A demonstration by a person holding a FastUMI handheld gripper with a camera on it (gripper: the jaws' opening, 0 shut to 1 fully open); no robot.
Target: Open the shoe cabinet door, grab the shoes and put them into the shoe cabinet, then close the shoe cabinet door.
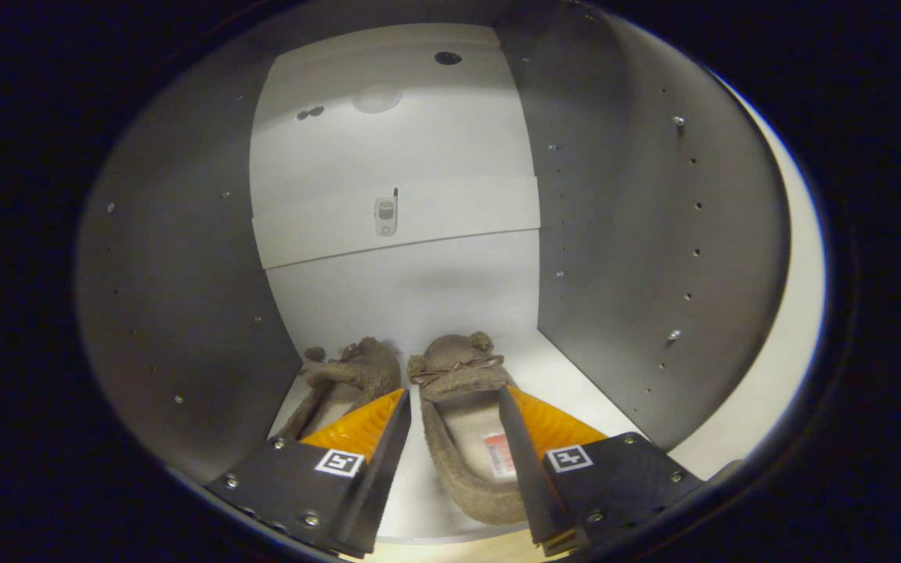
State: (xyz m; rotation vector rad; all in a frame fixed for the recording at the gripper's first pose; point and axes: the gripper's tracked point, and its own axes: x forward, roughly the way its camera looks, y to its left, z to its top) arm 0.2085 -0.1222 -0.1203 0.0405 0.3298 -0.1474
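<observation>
Two brown fuzzy shoes lie side by side on the white floor point(568, 383) of the shoe cabinet, toes toward the back panel. The left shoe point(357, 371) lies partly under my left finger point(372, 426). The right shoe point(458, 363) has a pale insole with a label. My gripper point(454, 391) is open and reaches inside the cabinet above the heels. The right shoe's left rim runs through the gap between the fingers without being pinched. My right finger point(544, 422) hovers over that shoe's insole.
Grey side walls with rows of shelf-pin holes close in on the left point(184, 274) and right point(638, 258). The white back panel point(396, 297) carries a crosswise rail with a small fitting point(385, 215). The cabinet's pale front edge point(787, 336) shows beyond the right wall.
</observation>
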